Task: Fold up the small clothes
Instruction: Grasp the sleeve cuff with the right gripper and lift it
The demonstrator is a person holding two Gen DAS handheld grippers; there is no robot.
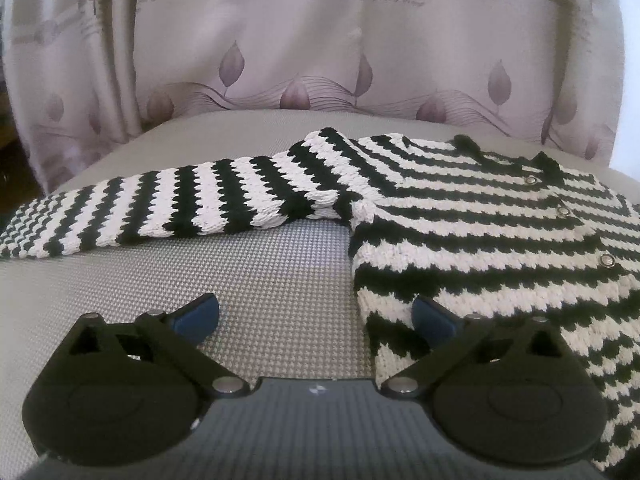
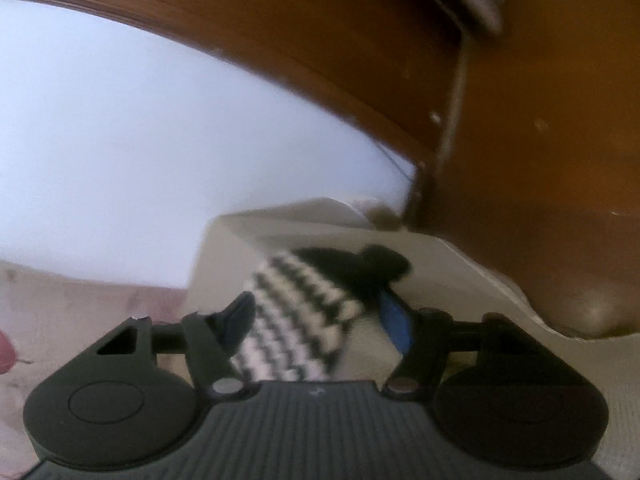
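Note:
A small black-and-white striped knit cardigan (image 1: 472, 232) with metal snap buttons lies flat on a grey cushioned surface (image 1: 260, 280). Its left sleeve (image 1: 160, 208) stretches out to the left. My left gripper (image 1: 316, 320) is open just above the surface, its right fingertip (image 1: 432, 320) over the cardigan's lower left hem, its left one over bare cushion. In the right wrist view, a sleeve end (image 2: 304, 320) with a black cuff lies between the fingers of my right gripper (image 2: 320, 320), which is open wide. The view is blurred.
A pale curtain (image 1: 320, 40) with purple leaf prints hangs behind the cushion. In the right wrist view, brown wooden furniture (image 2: 520, 120) and a white wall (image 2: 160, 140) stand beyond the cushion's edge (image 2: 480, 264).

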